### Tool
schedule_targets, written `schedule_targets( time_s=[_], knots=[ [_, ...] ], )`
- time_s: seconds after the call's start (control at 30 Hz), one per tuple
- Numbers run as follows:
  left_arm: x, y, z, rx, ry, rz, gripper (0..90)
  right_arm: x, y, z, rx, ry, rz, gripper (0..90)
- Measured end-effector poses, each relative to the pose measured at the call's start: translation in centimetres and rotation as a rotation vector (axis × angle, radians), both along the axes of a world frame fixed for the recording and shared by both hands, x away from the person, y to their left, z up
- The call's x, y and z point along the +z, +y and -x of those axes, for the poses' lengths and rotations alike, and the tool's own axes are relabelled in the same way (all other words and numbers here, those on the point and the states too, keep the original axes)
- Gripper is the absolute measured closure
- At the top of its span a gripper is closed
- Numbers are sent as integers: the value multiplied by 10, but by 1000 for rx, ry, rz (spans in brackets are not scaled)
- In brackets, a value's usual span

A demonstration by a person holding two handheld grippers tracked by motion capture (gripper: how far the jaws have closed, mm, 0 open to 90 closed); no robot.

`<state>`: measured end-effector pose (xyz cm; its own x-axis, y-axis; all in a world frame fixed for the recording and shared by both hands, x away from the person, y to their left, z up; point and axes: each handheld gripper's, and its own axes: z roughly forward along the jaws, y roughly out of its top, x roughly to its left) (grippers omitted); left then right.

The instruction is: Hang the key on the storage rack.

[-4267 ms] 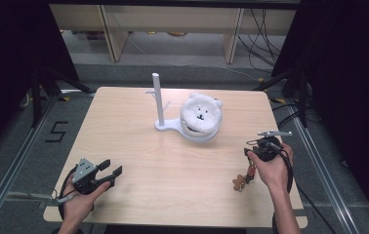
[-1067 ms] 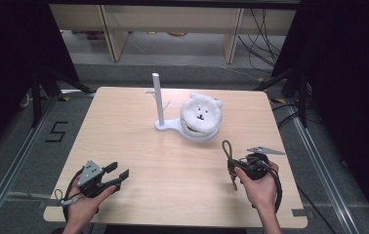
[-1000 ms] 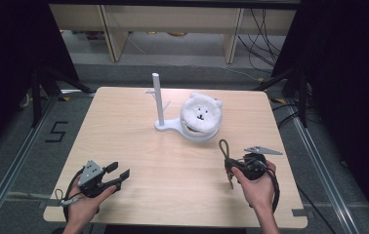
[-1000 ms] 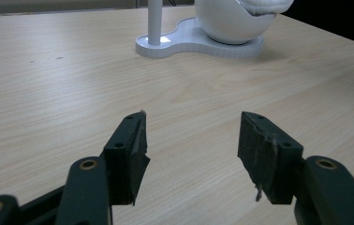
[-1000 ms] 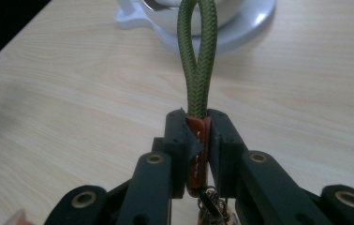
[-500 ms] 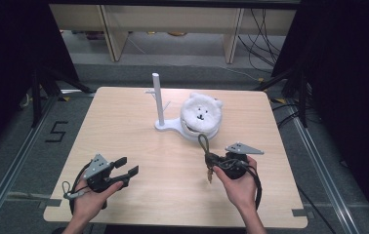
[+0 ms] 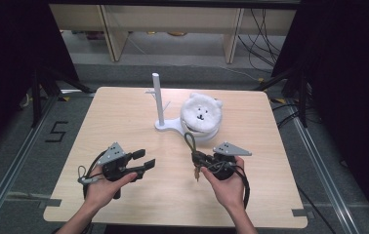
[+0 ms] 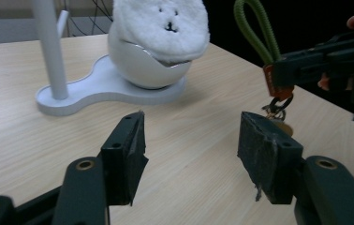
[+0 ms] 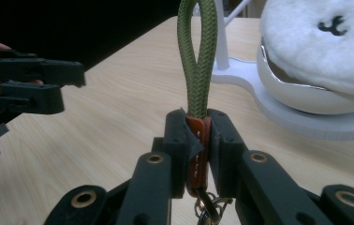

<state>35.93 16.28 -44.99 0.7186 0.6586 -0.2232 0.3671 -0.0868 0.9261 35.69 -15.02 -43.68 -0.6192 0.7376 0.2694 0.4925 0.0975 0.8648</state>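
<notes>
A keychain with a green cord loop [image 7: 190, 142] [image 9: 196, 56], a brown leather tab [image 9: 197, 152] and a metal ring hangs from my right gripper [image 7: 195, 157] [image 9: 198, 133]. That gripper is shut on the leather tab, with the loop standing up just in front of the white stand [image 7: 165, 126]. The stand has an upright post [image 7: 157, 95] and a bowl holding a white plush bear [image 7: 201, 113] [image 8: 161, 23]. My left gripper [image 7: 148, 157] [image 8: 191, 140] is open at the front left; its jaws have just been closing a little with nothing between them. They point towards the keychain [image 8: 254, 33].
The light wooden table [image 7: 124, 107] has bare room at the left and back. A small "5" mark [image 7: 55, 131] is taped on the floor to the left. Shelving and cables lie beyond the far edge. Both of the person's forearms come in from the front edge.
The right gripper has carried the keychain left and forward from the table's right side to in front of the stand. The left gripper has risen and moved right towards it.
</notes>
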Motion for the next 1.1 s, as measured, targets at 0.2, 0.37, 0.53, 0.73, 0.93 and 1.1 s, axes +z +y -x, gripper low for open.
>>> schedule_targets(
  time_s=[0.2, 0.37, 0.53, 0.73, 0.93, 1.1],
  knots=[
    [8, -14, -9, -47, 33, 58, 466, -2, 9, -1, 33, -27, -4, 797],
    [11, -23, -16, -83, 57, 94, 509, -4, 14, -1, 46, -19, -2, 797],
    [12, -32, -25, -105, 122, 157, 569, -6, 20, 0, 67, -27, -2, 797],
    [13, -37, -34, -110, 168, 194, 617, -6, 23, 1, 77, -31, 1, 797],
    [13, -42, -37, -129, 182, 205, 650, -6, 24, 2, 71, -67, 23, 796],
    [13, -44, -37, -143, 183, 221, 694, -6, 27, 3, 99, -37, -5, 797]
  ],
)
